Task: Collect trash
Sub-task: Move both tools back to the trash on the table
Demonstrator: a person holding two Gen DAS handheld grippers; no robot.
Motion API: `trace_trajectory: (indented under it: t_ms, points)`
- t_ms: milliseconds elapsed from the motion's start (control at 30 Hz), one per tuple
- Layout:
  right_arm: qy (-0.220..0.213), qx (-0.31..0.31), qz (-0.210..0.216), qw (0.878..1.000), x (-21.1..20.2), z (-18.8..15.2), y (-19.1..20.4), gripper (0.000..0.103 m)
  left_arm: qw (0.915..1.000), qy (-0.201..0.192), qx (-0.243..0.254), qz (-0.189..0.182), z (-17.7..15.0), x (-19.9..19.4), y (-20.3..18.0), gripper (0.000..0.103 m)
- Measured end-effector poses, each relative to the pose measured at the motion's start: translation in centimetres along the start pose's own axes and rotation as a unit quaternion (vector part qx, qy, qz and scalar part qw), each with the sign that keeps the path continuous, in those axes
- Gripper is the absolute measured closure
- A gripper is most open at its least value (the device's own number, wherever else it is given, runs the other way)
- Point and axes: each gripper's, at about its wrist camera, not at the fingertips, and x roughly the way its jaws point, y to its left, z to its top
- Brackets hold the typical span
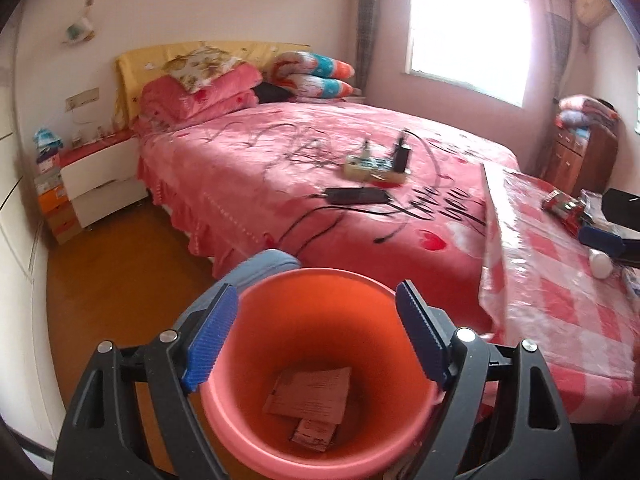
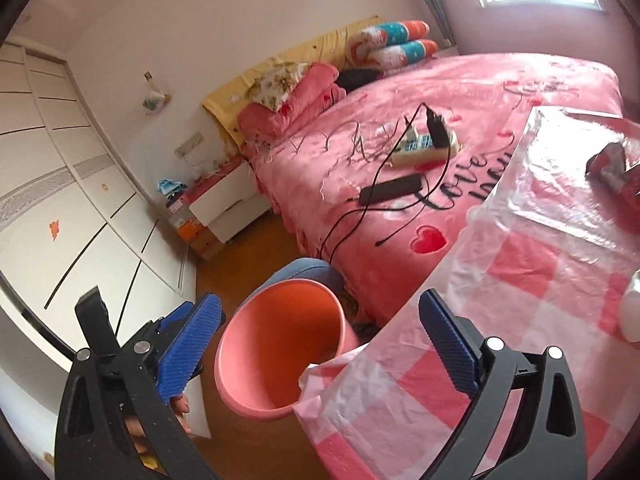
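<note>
A pink-orange plastic bin [image 1: 320, 360] stands on the floor by the table corner, and it also shows in the right wrist view [image 2: 280, 344]. Flat paper scraps [image 1: 310, 396] lie at its bottom. My left gripper [image 1: 316, 340] is open right above the bin's mouth and holds nothing. My right gripper [image 2: 320, 340] is open and empty over the table's near corner, with the bin between its fingers. On the table lie a red wrapper [image 1: 562, 206], also in the right wrist view [image 2: 612, 168], and a white bottle [image 1: 600, 264].
A table with a pink checked plastic cloth [image 2: 520, 280] fills the right side. A pink bed [image 1: 320, 168] behind it carries a power strip [image 1: 376, 168], a black adapter [image 1: 356, 196] and cables. A white nightstand [image 1: 104, 176] and wardrobe [image 2: 60, 200] stand left.
</note>
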Motion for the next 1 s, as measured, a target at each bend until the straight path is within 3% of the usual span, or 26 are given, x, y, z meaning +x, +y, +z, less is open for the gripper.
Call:
trace_trajectory:
  t_ms: [133,500,700,1000]
  points:
    - [-0.008,0.005,0.002,1.000,-1.4,-0.4,-1.1,0.005,0.9993,-0.003,0.038,0.000,0.7,-0.7,-2.7,0.021]
    - [-0.023,0.038,-0.026,0.999,-5.6,-1.0,-5.4,0.005,0.9962,0.028,0.070,-0.044,1.8,-1.0,-9.1,0.021]
    - [-0.030,0.041,-0.066,0.997,-7.7,-1.1,-7.6,0.005,0.9940,0.042,0.081,-0.060,1.7,-0.8,-11.8,0.021]
    - [-0.074,0.081,-0.111,0.988,-12.2,-1.0,-11.6,0.005,0.9873,0.049,0.116,-0.097,1.8,-1.0,-16.9,0.021]
